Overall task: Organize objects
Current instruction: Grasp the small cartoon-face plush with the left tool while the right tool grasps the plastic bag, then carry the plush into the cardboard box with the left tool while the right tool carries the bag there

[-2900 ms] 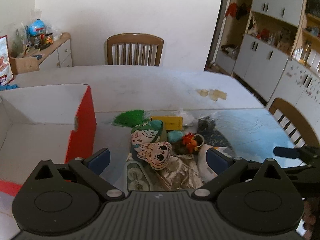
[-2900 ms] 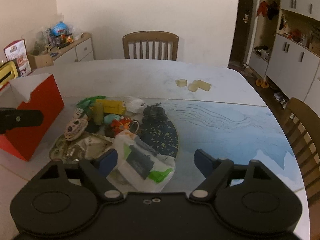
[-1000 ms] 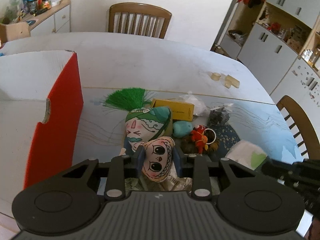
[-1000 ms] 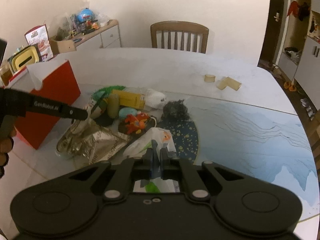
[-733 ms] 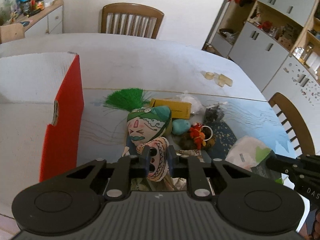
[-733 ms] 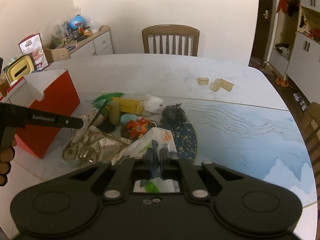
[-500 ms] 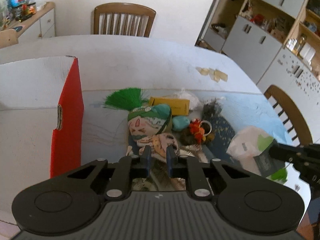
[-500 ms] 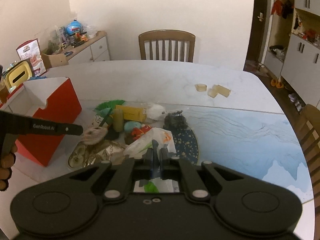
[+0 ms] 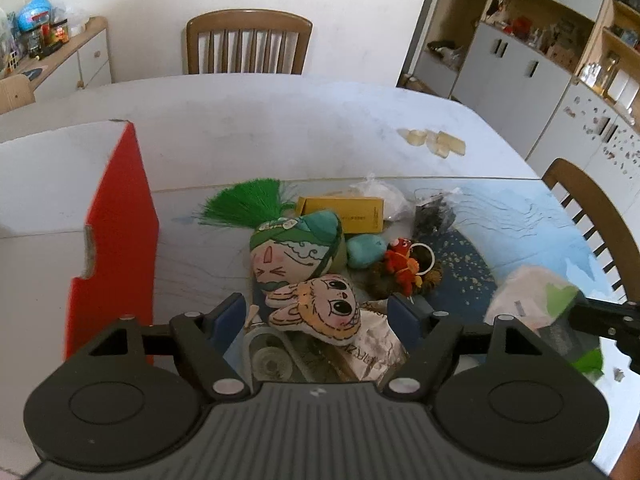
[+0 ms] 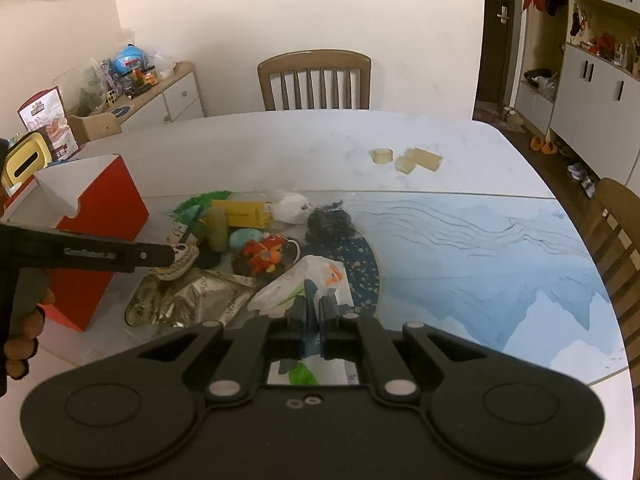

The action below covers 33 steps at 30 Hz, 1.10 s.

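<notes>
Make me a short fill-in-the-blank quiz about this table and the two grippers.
1. The right gripper is shut on a white plastic ____.
2. The left gripper is ____, with the rabbit-face toy between its fingers.
3. The open box left of the pile has a ____ outer side.
4. The flat yellow box lies right of a ____ tassel.

Missing words: bag; open; red; green

Both wrist cameras look steeply down, close, sharing the toy pile (image 9: 320, 256).

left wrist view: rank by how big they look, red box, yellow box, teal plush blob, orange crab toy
1. red box, by far, though it sits nearer the camera
2. yellow box
3. teal plush blob and orange crab toy look about alike; not ranking them.
</notes>
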Tool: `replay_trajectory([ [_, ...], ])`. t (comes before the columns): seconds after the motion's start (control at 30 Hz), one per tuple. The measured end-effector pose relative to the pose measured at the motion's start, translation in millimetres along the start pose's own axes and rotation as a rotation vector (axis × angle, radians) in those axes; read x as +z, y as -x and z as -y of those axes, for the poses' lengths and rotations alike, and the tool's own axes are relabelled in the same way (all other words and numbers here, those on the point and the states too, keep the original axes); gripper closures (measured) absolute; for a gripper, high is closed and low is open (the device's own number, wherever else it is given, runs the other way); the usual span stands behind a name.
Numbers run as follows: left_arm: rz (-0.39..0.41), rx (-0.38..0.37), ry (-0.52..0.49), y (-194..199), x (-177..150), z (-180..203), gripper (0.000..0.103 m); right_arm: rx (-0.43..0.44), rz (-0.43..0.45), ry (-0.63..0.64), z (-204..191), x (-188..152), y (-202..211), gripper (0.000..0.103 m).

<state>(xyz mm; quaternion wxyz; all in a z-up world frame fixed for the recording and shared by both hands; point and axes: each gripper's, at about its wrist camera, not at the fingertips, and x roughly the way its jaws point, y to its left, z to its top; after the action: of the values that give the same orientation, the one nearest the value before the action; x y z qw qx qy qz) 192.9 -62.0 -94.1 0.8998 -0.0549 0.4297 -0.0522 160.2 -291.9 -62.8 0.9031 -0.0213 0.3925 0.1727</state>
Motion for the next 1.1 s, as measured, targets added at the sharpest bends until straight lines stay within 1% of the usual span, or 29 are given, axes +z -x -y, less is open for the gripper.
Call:
replay_trajectory([
  [0.13, -0.014, 0.014, 0.009, -11.4, 0.8, 4.5, 0.026, 0.011, -0.011, 0.011, 7.8, 0.4, -3.3, 0.099],
  [0.3, -0.035, 0.031, 0.064, -22.5, 0.6, 1.1, 0.027, 0.028, -0.019, 0.026, 15.7, 1.3, -6.1, 0.099],
  [0.33, -0.036, 0.034, 0.071, -23.1, 0.4, 0.2, 0.033, 0.031, -0.02, 0.029, 17.0, 1.4, -6.6, 0.099],
  [0.37, -0.039, 0.034, 0.078, -24.0, 0.0, -0.6, 0.043, 0.034, -0.022, 0.03, 18.6, 1.6, -7.1, 0.099],
  [0.4, -0.043, 0.037, 0.083, -24.3, -0.3, -1.4, 0.046, 0.037, -0.024, 0.032, 19.6, 1.8, -7.7, 0.099],
  [0.5, -0.038, 0.037, 0.093, -23.1, -0.9, -1.4, 0.047, 0.043, -0.026, 0.036, 22.1, 2.5, -8.7, 0.099],
  [0.67, -0.03, 0.045, 0.072, -16.9, -1.3, 2.4, 0.049, 0.051, -0.019, 0.036, 23.7, 5.0, -7.2, 0.099],
  [0.77, -0.02, 0.03, 0.087, -9.3, -0.9, -0.3, 0.05, 0.057, -0.007, 0.032, 23.5, 8.4, -3.7, 0.099],
  [0.97, 0.004, -0.004, 0.11, 19.3, 3.0, -6.7, 0.05, 0.074, 0.029, 0.027, 17.6, 19.4, 9.5, 0.099],
  [1.1, 0.026, -0.028, 0.088, 44.3, 8.0, -10.2, 0.05, 0.091, 0.056, 0.04, 5.4, 31.5, 16.8, 0.099],
])
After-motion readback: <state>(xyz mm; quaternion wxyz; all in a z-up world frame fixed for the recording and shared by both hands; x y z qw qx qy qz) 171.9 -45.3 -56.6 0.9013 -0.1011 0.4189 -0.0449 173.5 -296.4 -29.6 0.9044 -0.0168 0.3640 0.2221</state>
